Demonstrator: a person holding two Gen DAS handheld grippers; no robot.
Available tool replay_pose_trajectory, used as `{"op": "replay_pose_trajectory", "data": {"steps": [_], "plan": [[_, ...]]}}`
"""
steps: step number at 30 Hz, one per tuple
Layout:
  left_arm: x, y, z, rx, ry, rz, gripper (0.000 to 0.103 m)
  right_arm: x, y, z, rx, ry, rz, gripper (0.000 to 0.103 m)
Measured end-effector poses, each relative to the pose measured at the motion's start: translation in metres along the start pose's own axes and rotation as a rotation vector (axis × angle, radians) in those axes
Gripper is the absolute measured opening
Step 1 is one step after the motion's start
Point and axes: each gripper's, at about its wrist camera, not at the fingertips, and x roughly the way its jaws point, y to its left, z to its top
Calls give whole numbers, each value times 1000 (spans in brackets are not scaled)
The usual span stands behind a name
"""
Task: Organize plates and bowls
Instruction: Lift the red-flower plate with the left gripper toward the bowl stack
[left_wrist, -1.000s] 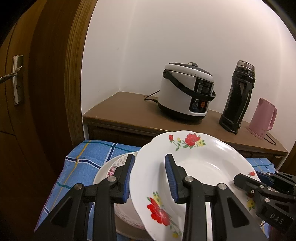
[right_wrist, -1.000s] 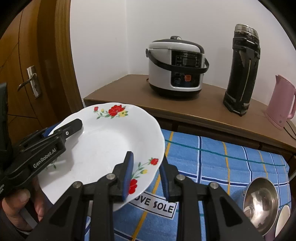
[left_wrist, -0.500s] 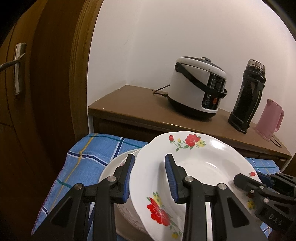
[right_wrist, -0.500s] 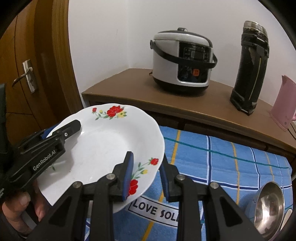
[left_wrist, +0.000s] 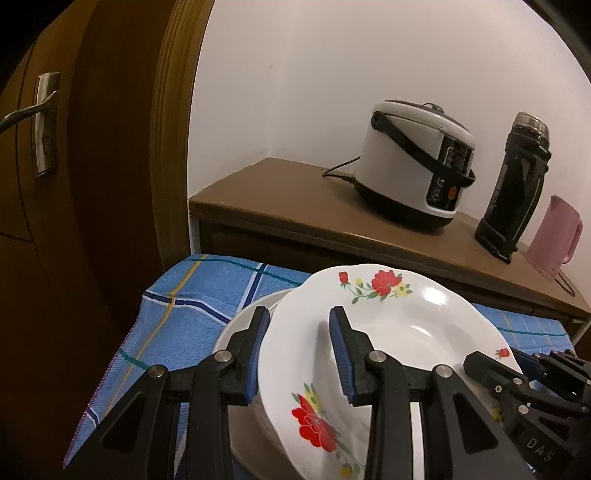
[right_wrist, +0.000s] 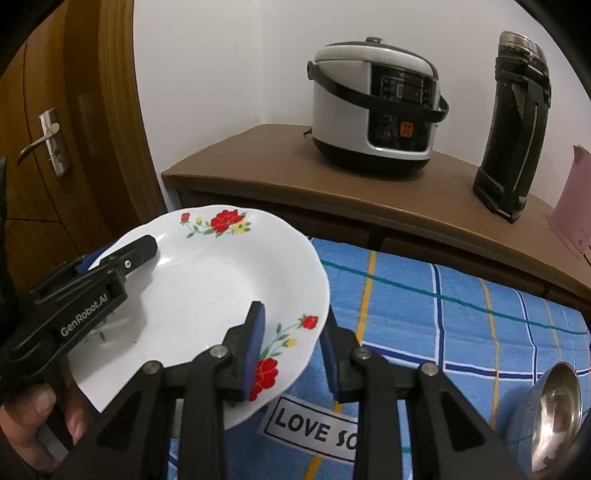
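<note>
Fingers (left_wrist: 339, 354) of both grippers, left (left_wrist: 299, 354) and right (right_wrist: 291, 350), pinch a glossy scalloped plate (right_wrist: 207, 295) with red flowers; lower-centre cloth (right_wrist: 424, 314) reads "LOVE SO".

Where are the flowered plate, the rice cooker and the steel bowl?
flowered plate (right_wrist: 207, 295), right wrist view, on its white well.
rice cooker (left_wrist: 402, 166), left wrist view, on its white side.
steel bowl (right_wrist: 554, 410), right wrist view, on its inside.
</note>
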Motion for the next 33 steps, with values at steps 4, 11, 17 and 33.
{"op": "replay_pose_trajectory", "data": {"steps": [4, 11, 17, 33], "plan": [[3, 0, -1, 2, 7, 8, 36, 4, 0, 1, -6, 5, -3, 31], [7, 1, -2, 1, 27, 16, 36, 8, 1, 2, -18, 6, -8, 31], [13, 4, -3, -9, 48, 37, 36, 13, 6, 3, -40, 10, -10, 31], [18, 5, -4, -8, 72, 59, 36, 27, 5, 5, -31, 28, 5, 31]]}}
